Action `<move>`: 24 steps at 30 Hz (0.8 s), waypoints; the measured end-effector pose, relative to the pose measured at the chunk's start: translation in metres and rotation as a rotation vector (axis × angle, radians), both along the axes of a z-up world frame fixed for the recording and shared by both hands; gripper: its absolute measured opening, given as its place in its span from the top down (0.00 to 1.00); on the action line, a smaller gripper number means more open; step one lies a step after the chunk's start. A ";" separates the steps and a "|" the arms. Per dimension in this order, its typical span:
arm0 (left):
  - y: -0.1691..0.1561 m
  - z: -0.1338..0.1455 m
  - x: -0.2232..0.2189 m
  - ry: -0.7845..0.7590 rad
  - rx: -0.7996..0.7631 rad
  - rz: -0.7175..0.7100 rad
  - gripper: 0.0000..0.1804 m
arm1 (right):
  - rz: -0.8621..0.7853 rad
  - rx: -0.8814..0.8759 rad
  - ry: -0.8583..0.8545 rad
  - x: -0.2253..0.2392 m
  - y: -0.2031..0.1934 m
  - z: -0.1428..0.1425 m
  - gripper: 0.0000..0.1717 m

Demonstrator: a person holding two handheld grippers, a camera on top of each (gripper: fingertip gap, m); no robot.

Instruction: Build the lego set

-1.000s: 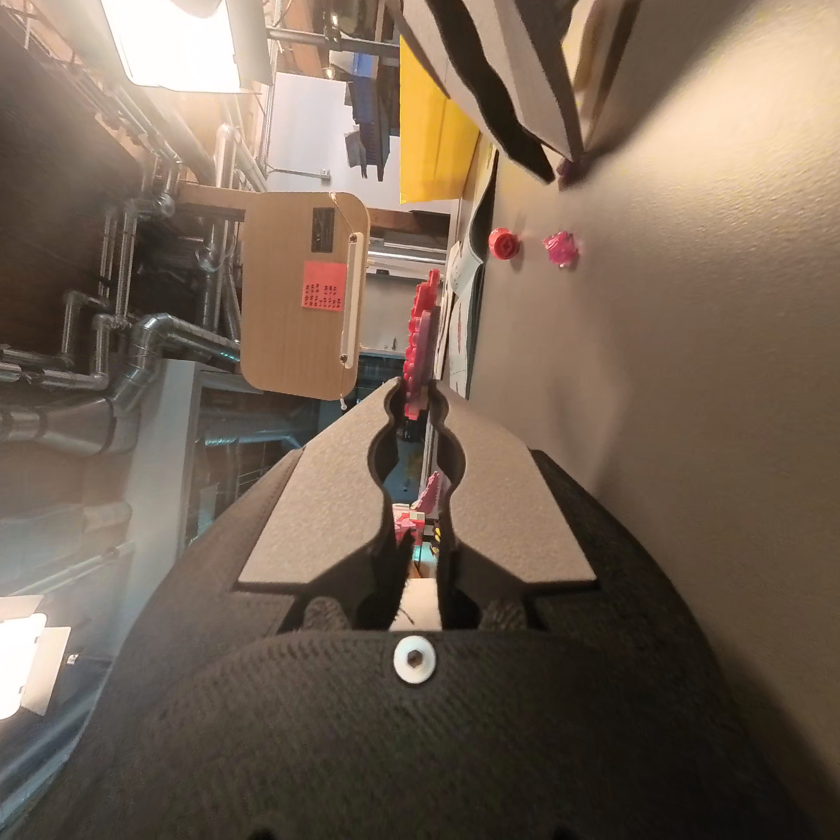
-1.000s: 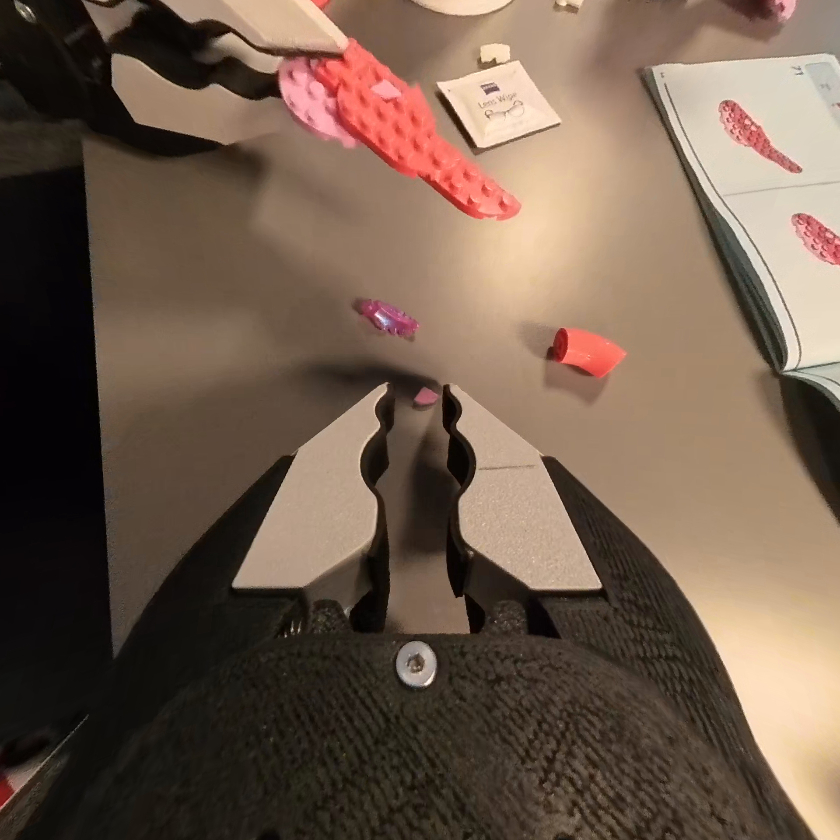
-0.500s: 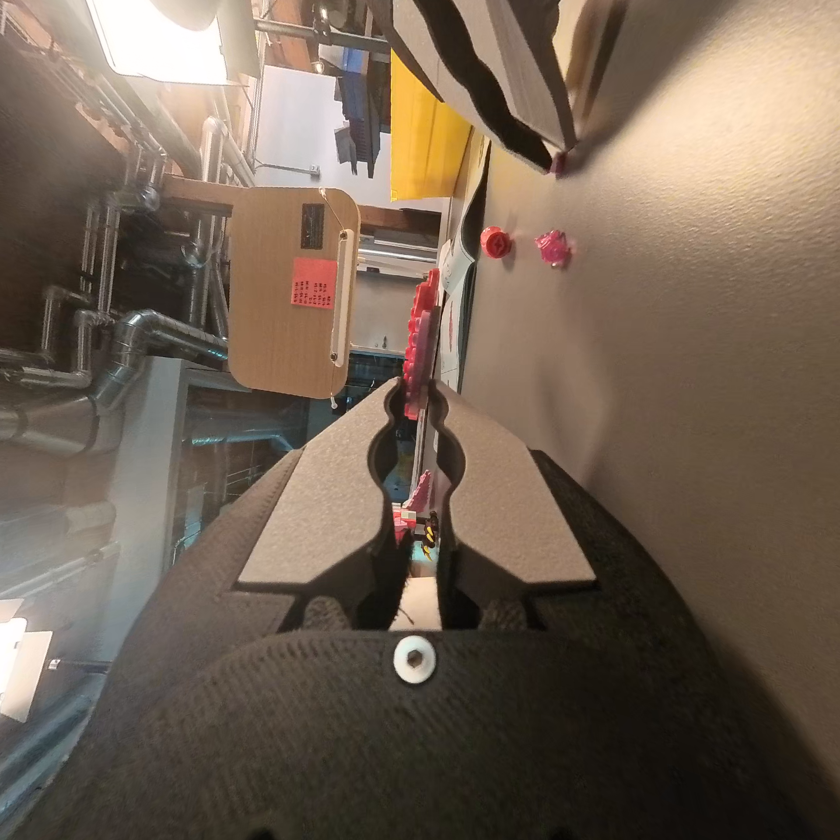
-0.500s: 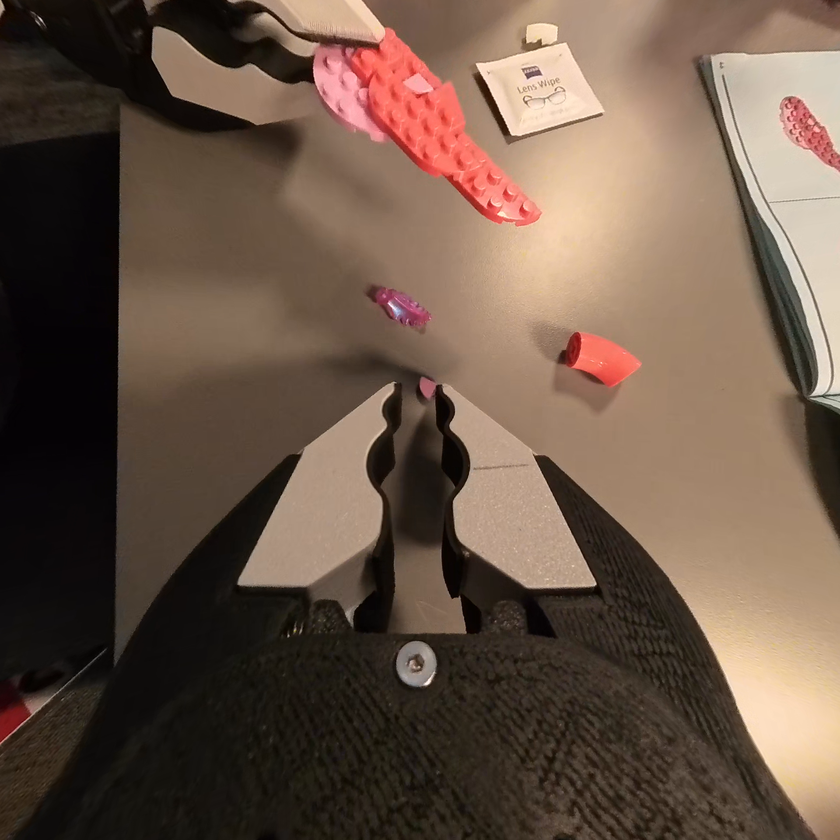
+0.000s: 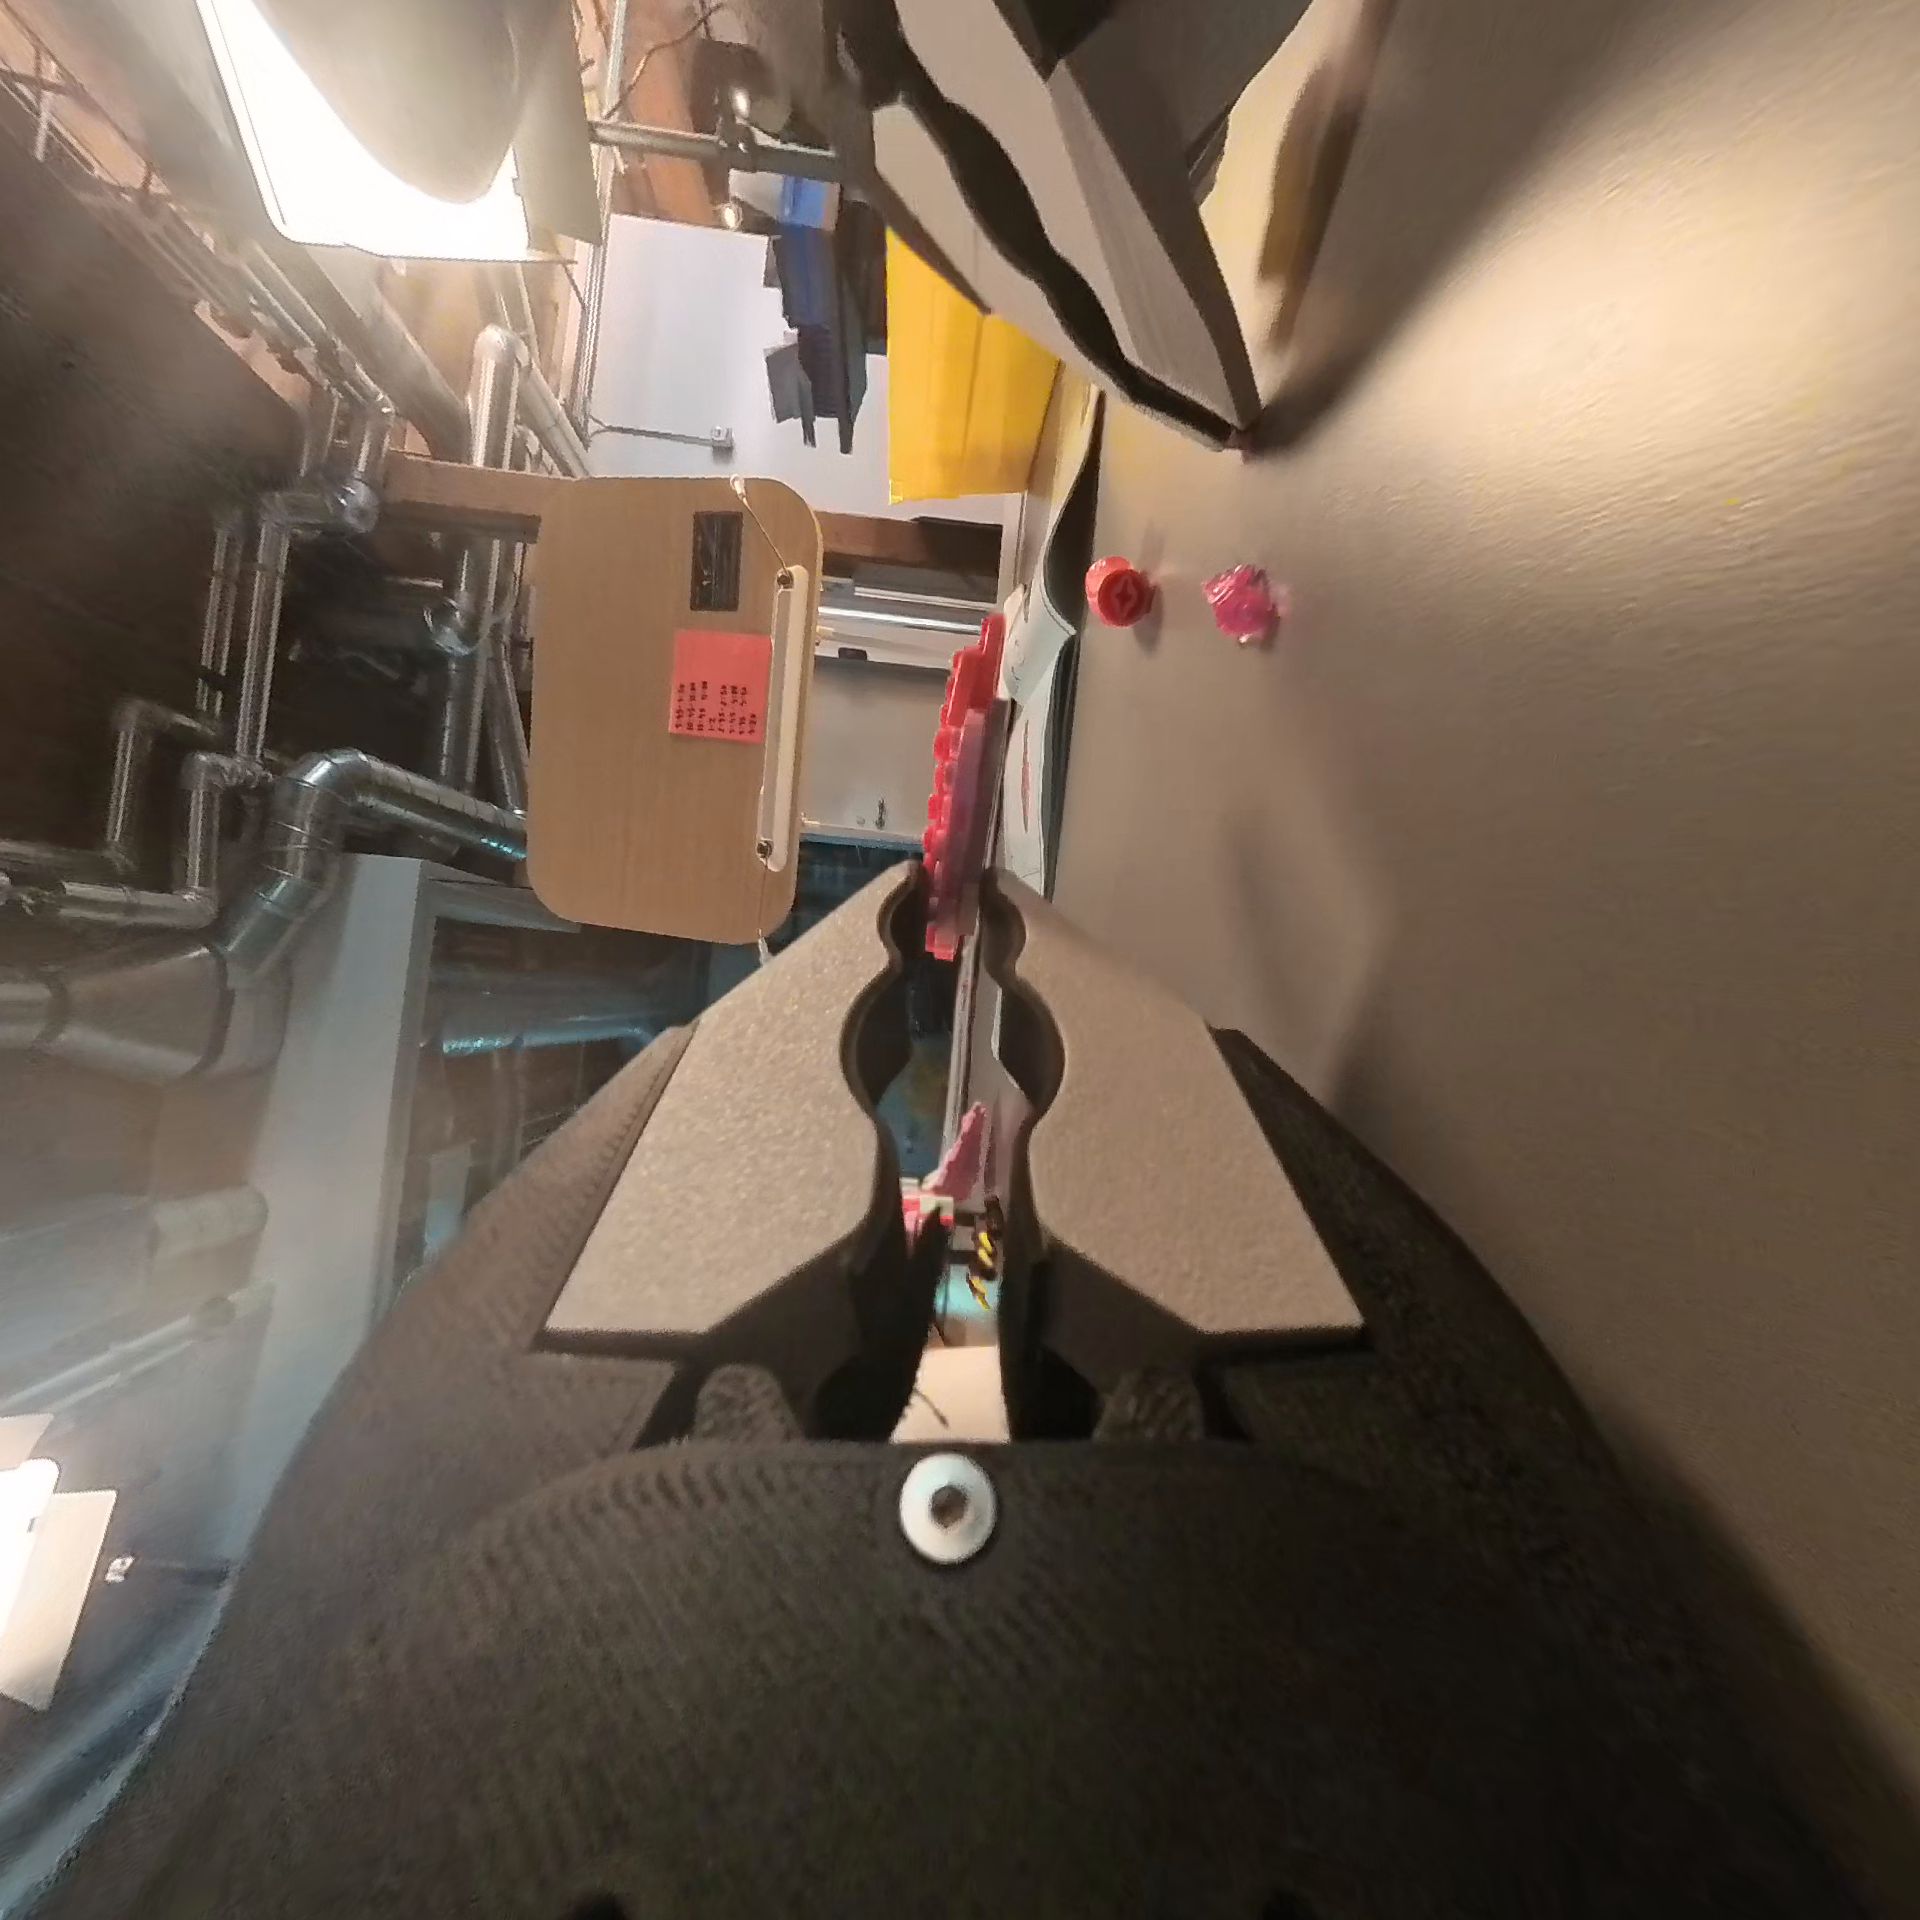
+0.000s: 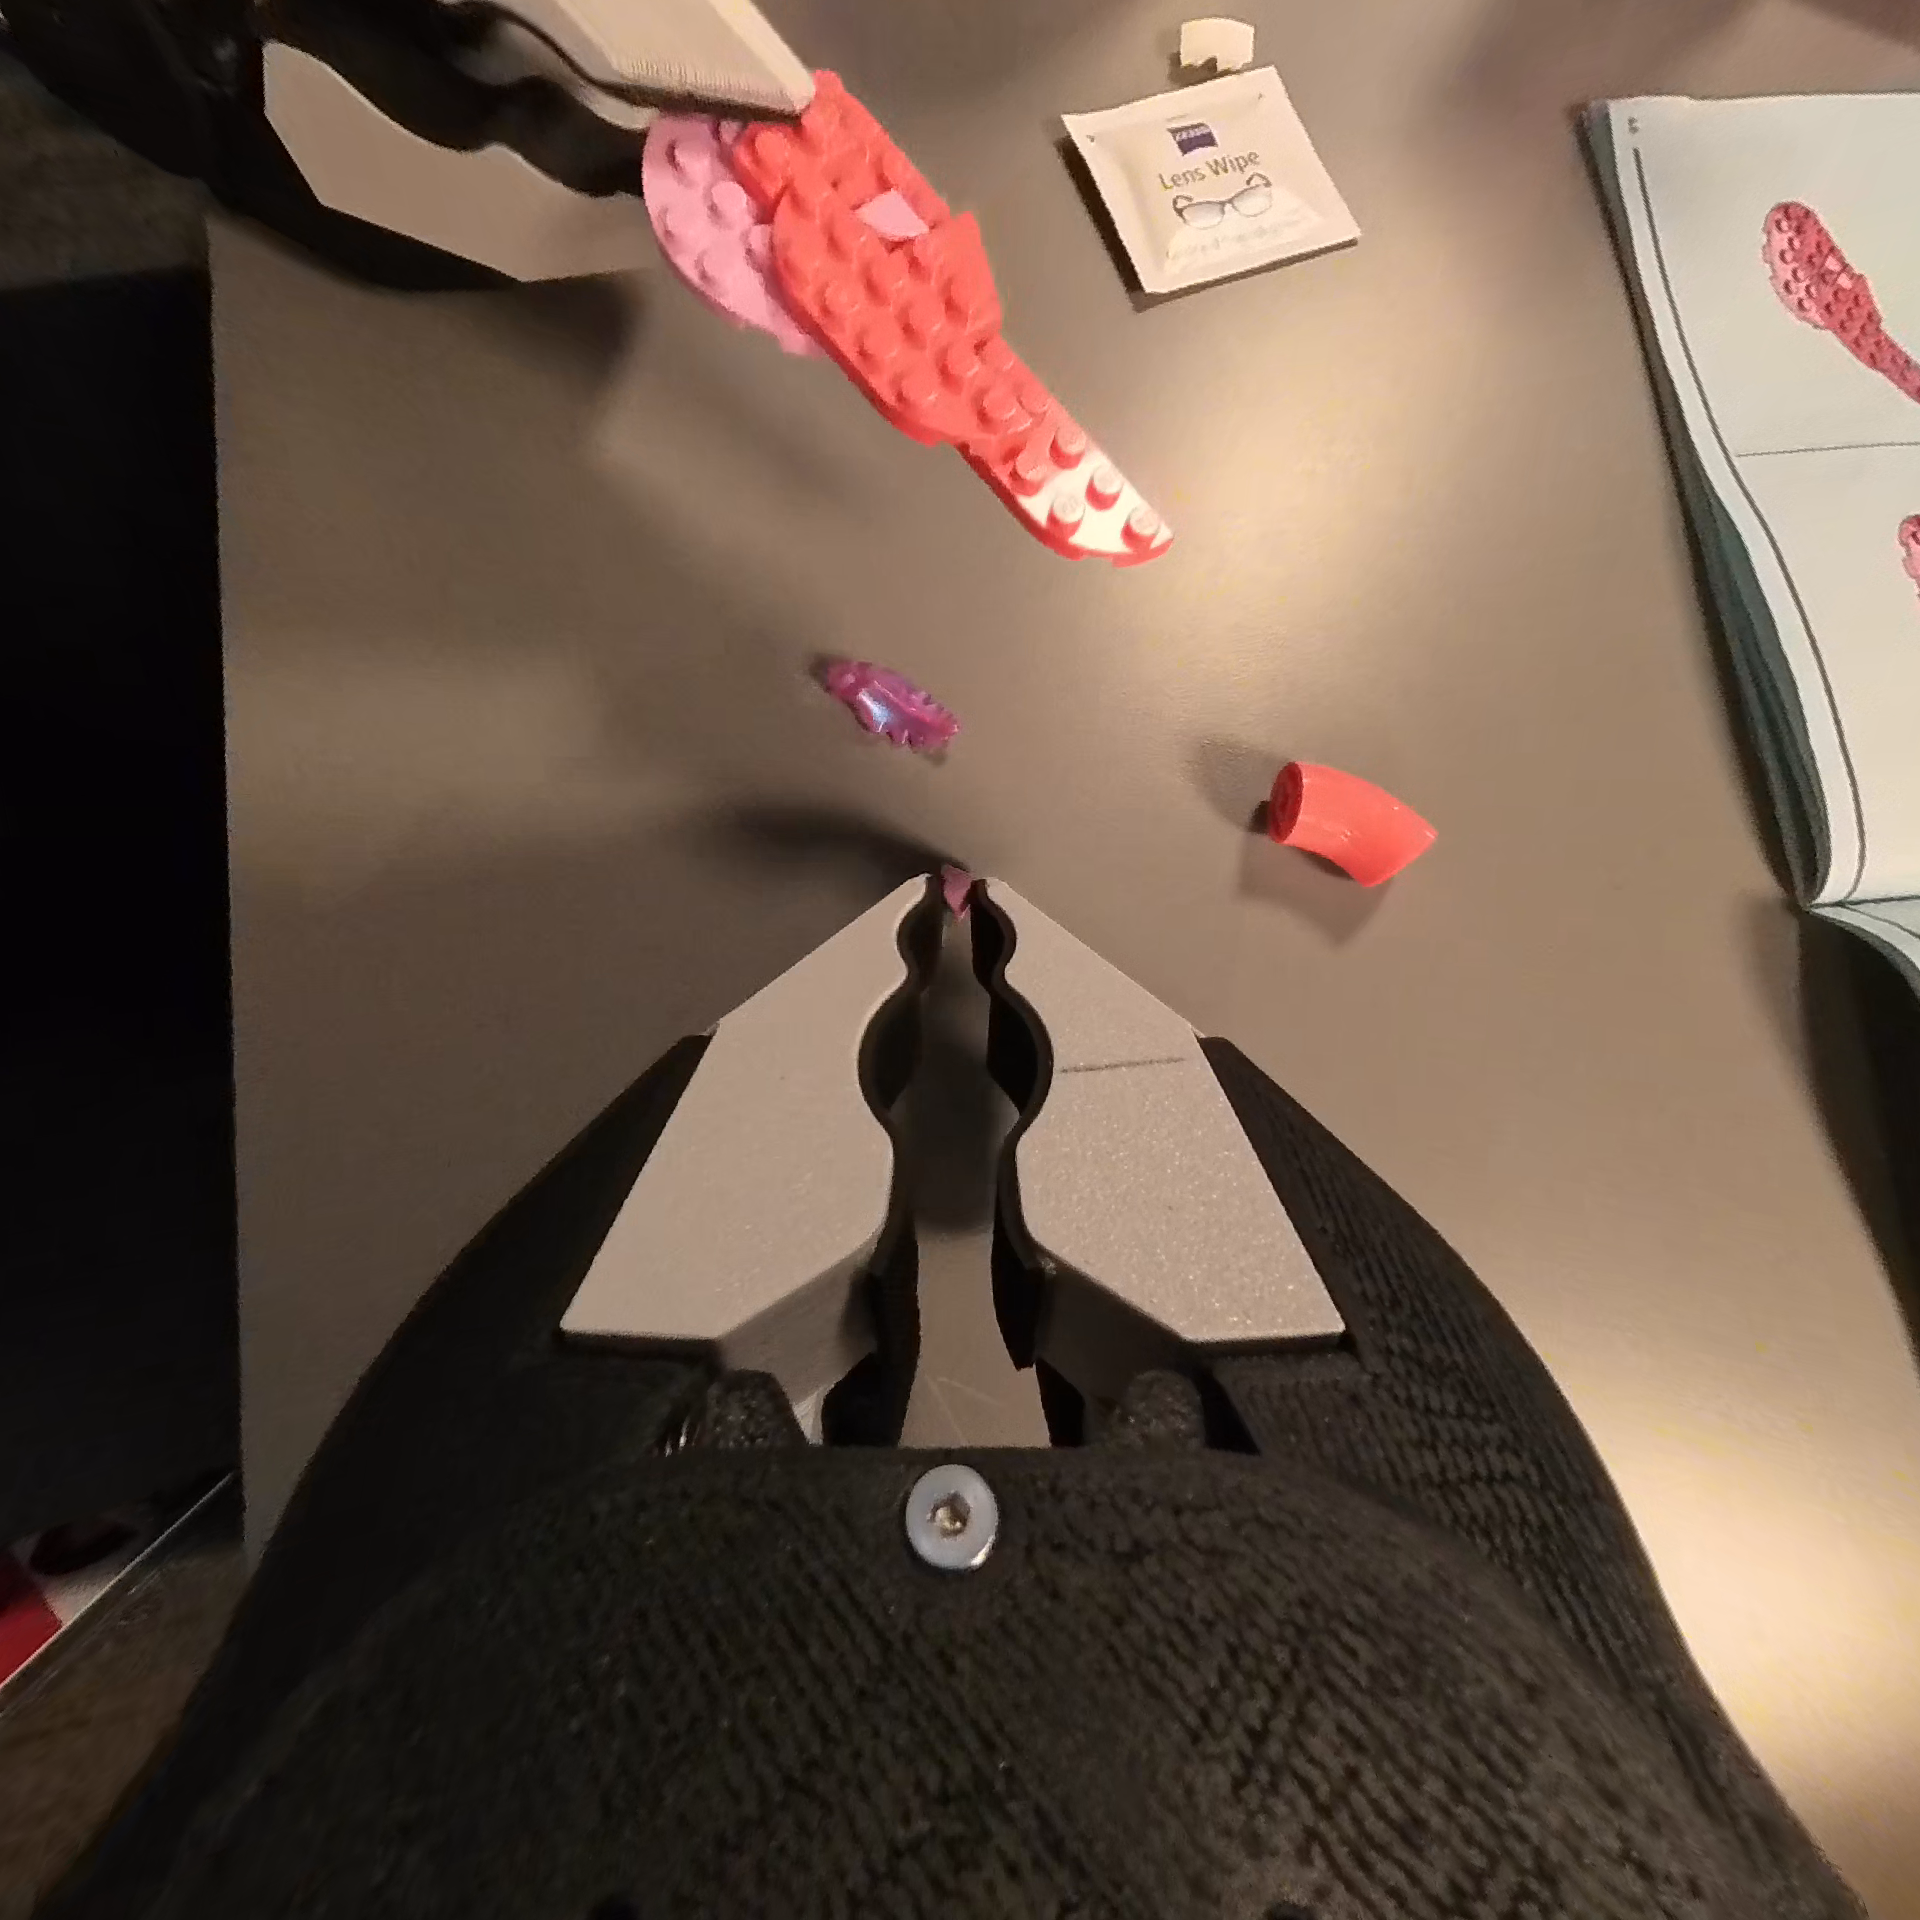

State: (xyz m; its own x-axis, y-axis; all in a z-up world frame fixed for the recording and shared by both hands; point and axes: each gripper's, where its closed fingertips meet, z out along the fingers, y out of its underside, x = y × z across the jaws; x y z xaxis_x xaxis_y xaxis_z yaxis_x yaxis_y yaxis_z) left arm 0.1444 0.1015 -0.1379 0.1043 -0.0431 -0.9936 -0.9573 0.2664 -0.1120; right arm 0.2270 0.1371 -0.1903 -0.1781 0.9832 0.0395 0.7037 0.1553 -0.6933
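I am keeping the left hand-held gripper [image 5: 954, 894] clenched on the near edge of a flat studded plate assembly [image 6: 894, 301], coral red with a pale pink rounded plate under it; gripping it at one end is leaving most of the studded face free, and the assembly is hanging clear above the bench [image 6: 1455, 1091] and angled toward the other tool. I am pinching a small pink piece [image 6: 954, 891] at the very tips of the right hand-held gripper [image 6: 956, 896], whose two fingers are pressing on it from either side right at the bench surface; such a tip hold suits a piece this small and thin. A translucent magenta piece [image 6: 888, 707] is lying just beyond those tips, and a curved coral piece [image 6: 1351, 821] is lying apart to the right, both loose on the bench. A white sachet [image 6: 1210, 182] is resting farther back, and an open instruction booklet [image 6: 1787, 416] is lying flat along the right edge, its pages facing up where the diagrams can be read while I am working.
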 end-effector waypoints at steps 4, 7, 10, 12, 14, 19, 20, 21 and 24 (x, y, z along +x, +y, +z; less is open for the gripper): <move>-0.004 0.000 0.006 0.012 0.008 -0.041 0.95 | 0.020 0.024 0.001 0.001 0.002 0.007 0.98; -0.011 -0.001 0.016 0.045 0.023 -0.113 0.95 | 0.076 0.028 0.090 -0.008 -0.004 0.040 0.99; -0.018 -0.003 0.026 0.086 0.035 -0.183 0.95 | 0.217 0.045 0.157 -0.024 -0.025 0.074 0.99; -0.022 -0.003 0.030 0.092 0.043 -0.213 0.95 | 0.331 0.047 0.143 -0.034 -0.042 0.082 0.99; -0.026 -0.001 0.033 0.084 0.051 -0.240 0.95 | 0.435 0.034 0.097 -0.040 -0.058 0.081 0.99; -0.033 0.002 0.039 0.090 0.078 -0.284 0.95 | 0.582 0.047 -0.028 -0.045 -0.071 0.070 0.99; -0.034 0.002 0.041 0.087 0.080 -0.292 0.95 | 0.604 0.046 -0.053 -0.043 -0.072 0.069 0.99; -0.035 0.002 0.041 0.086 0.081 -0.299 0.95 | 0.625 0.047 -0.077 -0.042 -0.073 0.068 0.99; -0.037 0.003 0.043 0.088 0.087 -0.312 0.95 | 0.678 0.076 -0.148 -0.038 -0.076 0.063 0.99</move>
